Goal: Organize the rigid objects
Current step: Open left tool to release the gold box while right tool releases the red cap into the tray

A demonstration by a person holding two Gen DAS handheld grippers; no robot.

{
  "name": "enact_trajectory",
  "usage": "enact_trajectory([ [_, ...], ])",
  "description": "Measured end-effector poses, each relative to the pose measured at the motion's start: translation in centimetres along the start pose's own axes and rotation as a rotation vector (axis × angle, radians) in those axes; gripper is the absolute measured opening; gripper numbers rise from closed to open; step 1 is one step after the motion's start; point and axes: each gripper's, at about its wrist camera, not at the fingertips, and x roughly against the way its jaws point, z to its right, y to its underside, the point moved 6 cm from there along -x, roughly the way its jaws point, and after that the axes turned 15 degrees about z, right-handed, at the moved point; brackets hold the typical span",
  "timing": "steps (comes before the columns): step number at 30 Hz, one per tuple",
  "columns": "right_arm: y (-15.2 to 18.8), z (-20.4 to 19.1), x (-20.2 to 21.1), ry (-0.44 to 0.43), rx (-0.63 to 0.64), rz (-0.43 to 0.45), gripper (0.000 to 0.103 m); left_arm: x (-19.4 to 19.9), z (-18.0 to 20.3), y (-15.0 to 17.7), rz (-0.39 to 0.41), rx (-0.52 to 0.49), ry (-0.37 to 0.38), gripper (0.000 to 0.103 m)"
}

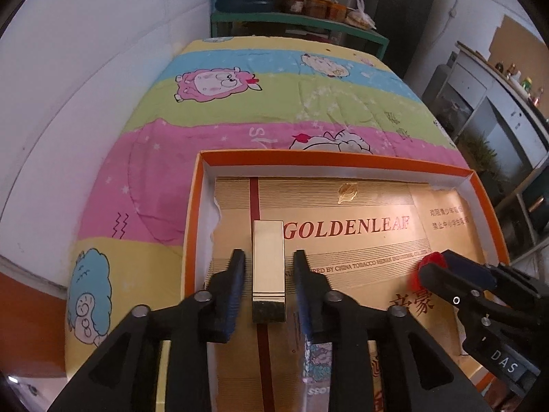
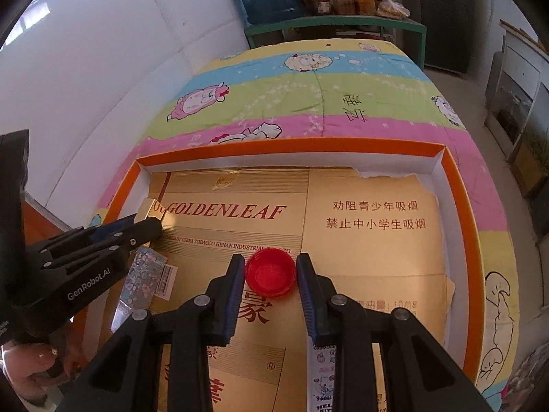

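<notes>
An orange-rimmed box (image 1: pixel 377 159) lined with gold "GOLDENLEAF" card lies on the bed; it also shows in the right wrist view (image 2: pixel 291 144). A gold rectangular block (image 1: pixel 268 269) lies between the fingers of my left gripper (image 1: pixel 269 257), with small gaps on both sides, so the jaws stand open around it. It shows in the right wrist view (image 2: pixel 151 211) too. A red bottle cap (image 2: pixel 271 273) lies open side up between the fingers of my right gripper (image 2: pixel 271 262), which touch its sides. The cap also shows in the left wrist view (image 1: pixel 429 264).
A flower-patterned flat pack (image 2: pixel 140 281) with a barcode lies in the box at the left. A cartoon-print strip (image 2: pixel 322 370) lies under my right finger. The striped cartoon quilt (image 1: pixel 274 103) covers the bed; a white wall runs along the left and a green shelf (image 1: pixel 298 22) stands behind.
</notes>
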Motion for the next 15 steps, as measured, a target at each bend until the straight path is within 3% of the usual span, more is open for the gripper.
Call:
enact_trajectory([
  [3, 0.0, 0.2, 0.6, 0.009, -0.006, 0.009, 0.031, 0.6, 0.0, -0.2, 0.008, 0.030, 0.015, 0.038],
  [15, -0.3, -0.1, 4.1, -0.001, -0.027, 0.060, 0.032, 5.2, 0.5, -0.8, 0.091, 0.048, 0.032, 0.038],
])
